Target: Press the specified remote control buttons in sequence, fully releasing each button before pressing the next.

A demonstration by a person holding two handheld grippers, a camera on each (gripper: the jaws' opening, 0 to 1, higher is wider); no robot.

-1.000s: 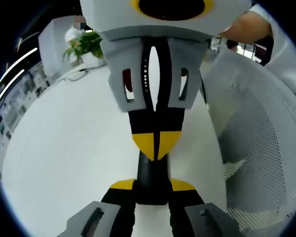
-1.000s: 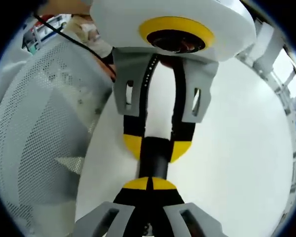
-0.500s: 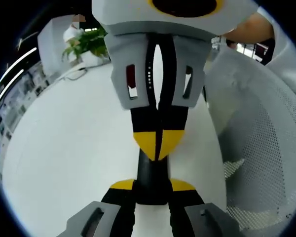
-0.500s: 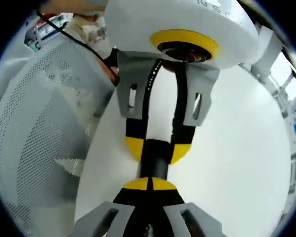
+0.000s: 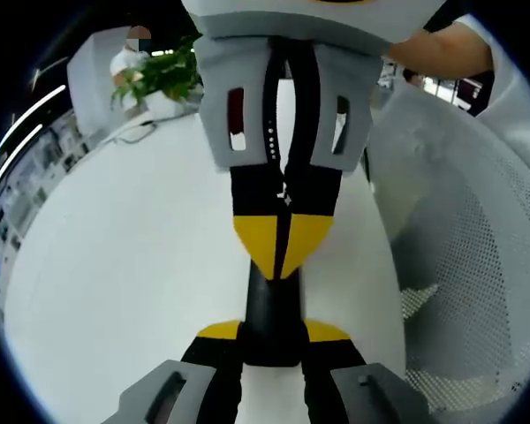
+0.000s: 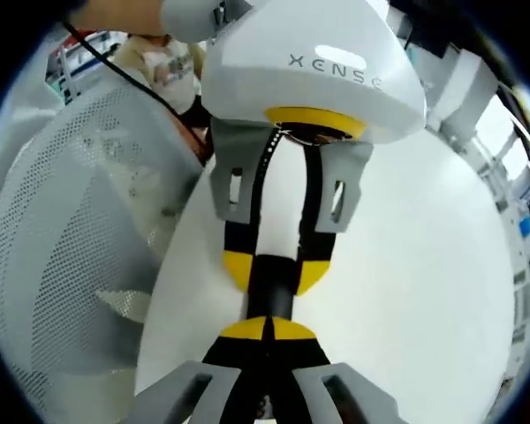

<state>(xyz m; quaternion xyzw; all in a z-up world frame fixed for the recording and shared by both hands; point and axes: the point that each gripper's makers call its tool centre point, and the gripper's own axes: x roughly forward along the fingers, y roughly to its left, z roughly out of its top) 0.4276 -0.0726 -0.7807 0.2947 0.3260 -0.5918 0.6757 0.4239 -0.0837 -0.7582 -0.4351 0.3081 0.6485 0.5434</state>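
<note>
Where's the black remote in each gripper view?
Left gripper view: black remote low centre, clamped by the left gripper.
Right gripper view: low centre, just above the shut right gripper.
Shared landmark: white mesh chair, right side in the left gripper view, left side in the other.

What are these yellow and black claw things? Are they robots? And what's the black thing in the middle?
They aren't robots. A person holds two grabber tools, and each one carries a camera looking along its own claws. In the left gripper view, the left gripper comes up from the bottom and pinches a black remote. The right gripper reaches down from the top, claws closed, with its tips against the remote as if pressing a button. The right gripper view shows the same scene from the other side. Underneath is a white table, with a mesh chair beside it.
</note>
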